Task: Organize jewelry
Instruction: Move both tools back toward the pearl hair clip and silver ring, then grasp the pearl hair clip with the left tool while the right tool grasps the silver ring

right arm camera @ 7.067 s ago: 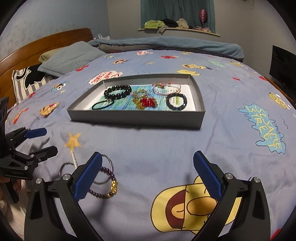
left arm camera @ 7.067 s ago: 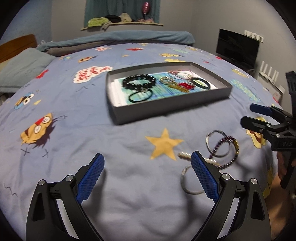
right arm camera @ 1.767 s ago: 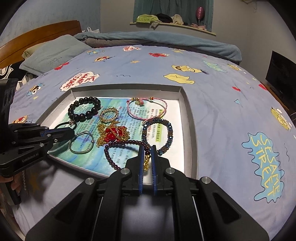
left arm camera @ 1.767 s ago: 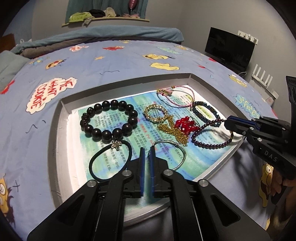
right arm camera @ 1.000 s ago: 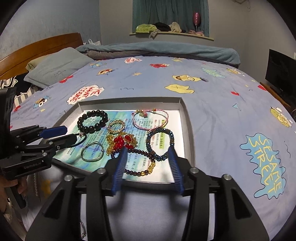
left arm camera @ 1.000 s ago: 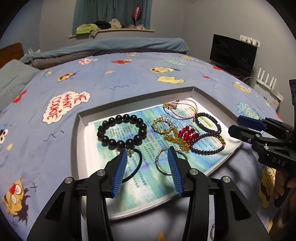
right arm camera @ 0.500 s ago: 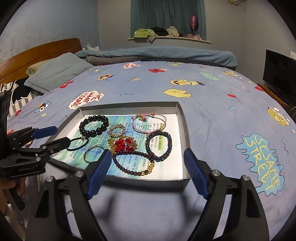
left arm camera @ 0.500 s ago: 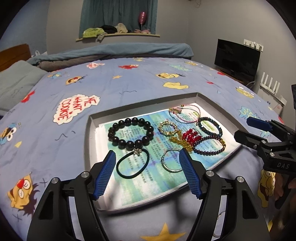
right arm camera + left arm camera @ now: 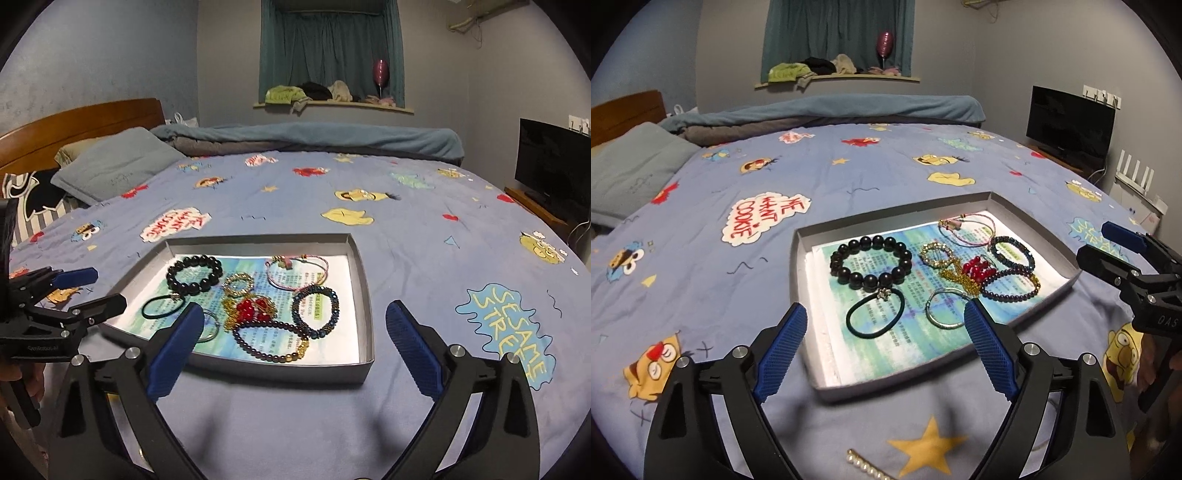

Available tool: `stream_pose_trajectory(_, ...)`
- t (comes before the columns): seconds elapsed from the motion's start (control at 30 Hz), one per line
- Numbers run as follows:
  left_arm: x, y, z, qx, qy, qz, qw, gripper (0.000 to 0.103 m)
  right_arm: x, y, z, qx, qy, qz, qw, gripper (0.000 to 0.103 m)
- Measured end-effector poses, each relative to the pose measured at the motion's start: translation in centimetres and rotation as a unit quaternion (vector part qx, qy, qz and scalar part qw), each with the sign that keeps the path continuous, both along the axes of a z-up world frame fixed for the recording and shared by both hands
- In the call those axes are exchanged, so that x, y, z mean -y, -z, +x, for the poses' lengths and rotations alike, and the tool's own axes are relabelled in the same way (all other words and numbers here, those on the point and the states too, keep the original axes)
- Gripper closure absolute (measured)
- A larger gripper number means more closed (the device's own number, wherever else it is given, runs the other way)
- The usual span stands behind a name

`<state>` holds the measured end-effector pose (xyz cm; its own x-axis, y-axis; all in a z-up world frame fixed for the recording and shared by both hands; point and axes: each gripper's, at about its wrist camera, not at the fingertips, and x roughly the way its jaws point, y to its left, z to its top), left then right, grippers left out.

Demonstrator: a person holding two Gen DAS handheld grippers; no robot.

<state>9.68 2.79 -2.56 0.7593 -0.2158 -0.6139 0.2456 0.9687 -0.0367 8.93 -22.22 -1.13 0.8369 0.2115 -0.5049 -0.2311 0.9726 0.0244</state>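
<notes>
A shallow grey tray (image 9: 801,280) (image 9: 364,295) lies on the bed and holds several bracelets: a black bead bracelet (image 9: 870,266) (image 9: 194,275), a black hair tie (image 9: 875,317), a thin silver bangle (image 9: 945,314), a red and gold piece (image 9: 979,268) (image 9: 255,308), a purple bead bracelet (image 9: 1010,286) (image 9: 271,341), a dark blue one (image 9: 315,310) and a pink cord one (image 9: 295,271). A pearl strand (image 9: 866,469) lies on the sheet at the near edge. My left gripper (image 9: 886,354) is open and empty, near of the tray. My right gripper (image 9: 295,350) is open and empty, near of the tray.
The blue cartoon bedsheet (image 9: 424,229) spreads all around the tray. A grey pillow (image 9: 110,166) and wooden headboard (image 9: 74,122) are at far left. A folded blanket (image 9: 314,136) lies at the far edge. A black TV (image 9: 1069,122) stands at right.
Both grippers let go of a bracelet in the tray, opened wide and pulled back toward the near side. The silver bangle and the purple bead bracelet now lie in the tray.
</notes>
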Motion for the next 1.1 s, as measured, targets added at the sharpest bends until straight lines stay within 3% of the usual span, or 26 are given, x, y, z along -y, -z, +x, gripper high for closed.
stream_pose_trajectory(0.47, -1.6, -0.7, -3.1, -0.001, 0.01, 0.003, 0.9999, 0.015, -1.1, 0.2, -3.3, 0.004, -0.067, -0.011, 0.998, 0.006)
stream_pose_trajectory(0.77, -0.2, 0.7, -6.4, -0.031, 0.082, 0.047, 0.995, 0.015, -2.9, 1.3, -5.2, -0.022, -0.158, -0.038, 0.986, 0.007)
stream_pose_trajectory(0.97, 0.6, 2.6, -6.5, -0.066, 0.088, 0.074, 0.9912, 0.016, -4.2, 2.5, -5.7, -0.05, -0.198, -0.058, 0.977, 0.027)
stream_pose_trajectory(1.1, 0.0, 3.8, -5.8, -0.102, 0.068, 0.068, 0.9902, 0.016, -5.2, 3.5, -6.1, -0.08, -0.234, -0.064, 0.967, 0.029)
